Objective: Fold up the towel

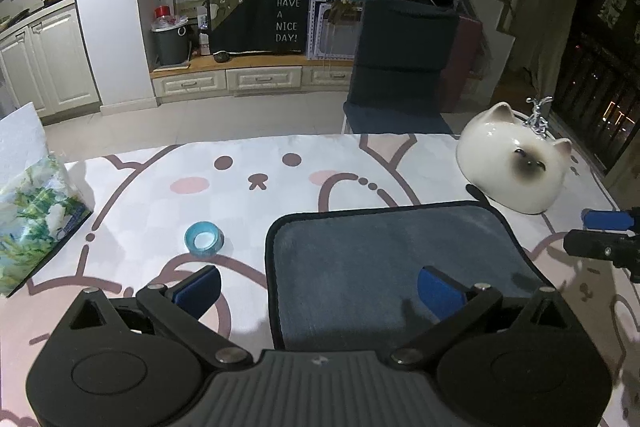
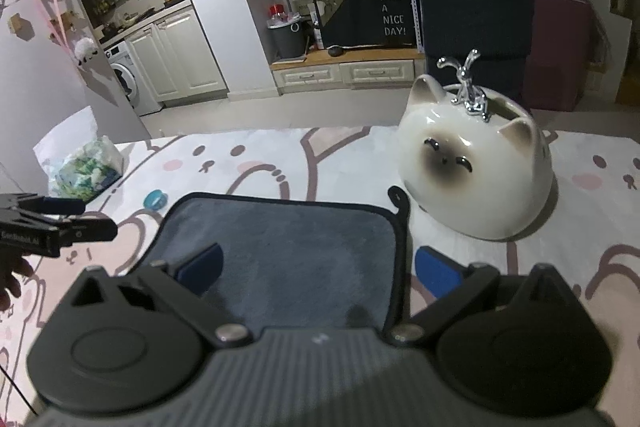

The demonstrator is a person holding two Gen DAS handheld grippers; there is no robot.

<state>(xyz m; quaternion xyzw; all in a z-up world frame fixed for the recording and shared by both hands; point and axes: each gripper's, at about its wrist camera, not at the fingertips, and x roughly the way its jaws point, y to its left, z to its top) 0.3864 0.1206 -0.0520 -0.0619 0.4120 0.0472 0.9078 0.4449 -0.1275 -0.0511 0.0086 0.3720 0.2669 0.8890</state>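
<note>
Both handheld grippers are built the same way: matte black plastic, with a ribbed grey grip plate at the bottom centre of each wrist view. Two round black housings with a raised disc are set bottom left and bottom right, and angled black link arms are pinned on with shiny silver screws.

The left gripper (image 1: 318, 287) is tipped with blue pads (image 1: 438, 291), and the same blue pads (image 2: 436, 273) are seen on the right gripper (image 2: 318, 269).

At the left edge of the right wrist view, white lettering is printed on the other gripper's black body, too blurred to be read. Bare fingers (image 2: 14, 281) are visible just under it.
</note>
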